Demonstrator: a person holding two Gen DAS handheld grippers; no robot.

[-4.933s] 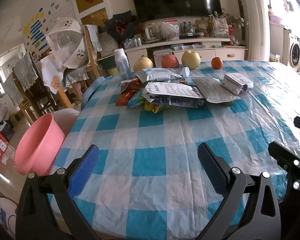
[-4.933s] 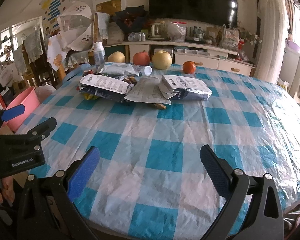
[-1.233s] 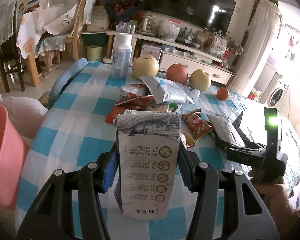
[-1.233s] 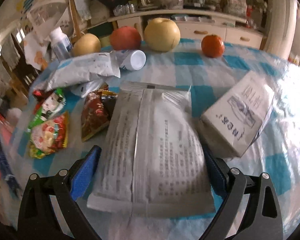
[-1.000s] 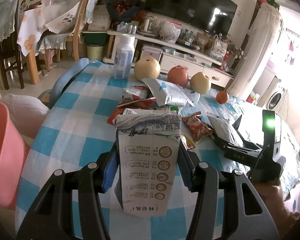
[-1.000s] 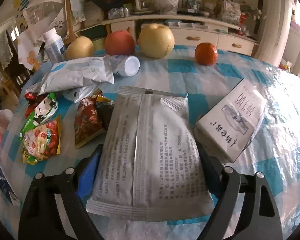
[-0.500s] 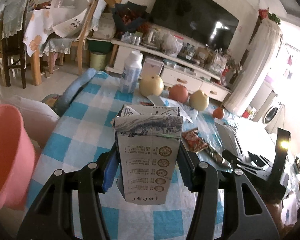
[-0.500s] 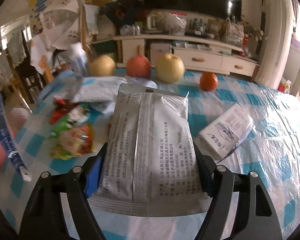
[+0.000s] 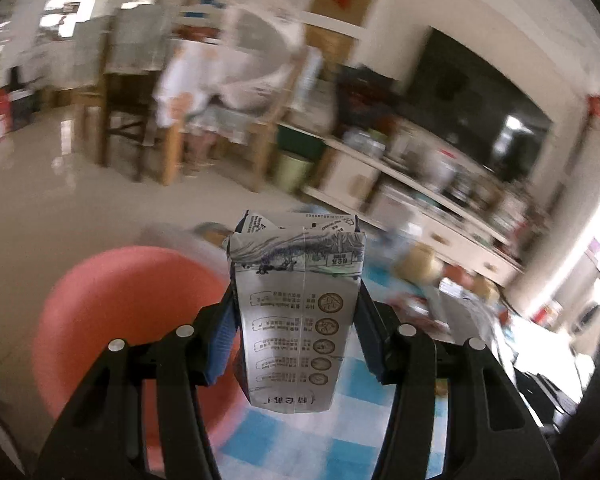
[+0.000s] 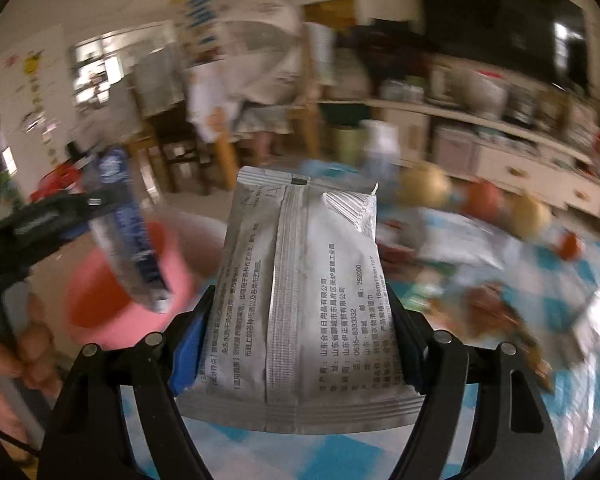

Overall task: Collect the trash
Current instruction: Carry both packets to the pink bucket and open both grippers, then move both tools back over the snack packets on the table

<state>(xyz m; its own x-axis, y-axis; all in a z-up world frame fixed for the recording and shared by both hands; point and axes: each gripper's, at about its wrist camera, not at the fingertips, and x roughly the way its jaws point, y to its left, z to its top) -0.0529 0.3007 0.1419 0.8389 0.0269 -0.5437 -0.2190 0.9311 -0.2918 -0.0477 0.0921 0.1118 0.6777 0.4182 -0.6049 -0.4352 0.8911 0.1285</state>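
The pink basin [image 9: 132,320] is round, smooth plastic and sits low beside the table [image 9: 340,440], whose cover is a glossy cloth in blue and white squares. In the left wrist view it lies just behind the left gripper [image 9: 296,324], partly hidden by the left finger. This gripper has its blue pads pressed on both sides of a flattened milk carton [image 9: 296,312], a stiff printed paper box with a folded top, which it holds in the air near the table edge, in front of the basin. The right gripper [image 10: 300,320] clamps a silver foil pouch [image 10: 300,300] by its two edges; the pouch is flat, crinkled, with a vertical seam in the middle and rows of printed text, and it fills the middle of the right wrist view, so much of the table behind it is covered. To the right of the pouch, blurred, several snack wrappers [image 10: 492,308] and round fruits [image 10: 424,188] lie on the cloth. At the left edge of the right wrist view a hand [image 10: 16,364] grips the handle of the other tool. Wooden chairs [image 9: 132,120] and a long low cabinet [image 9: 440,204] stand farther behind, all smeared by motion.
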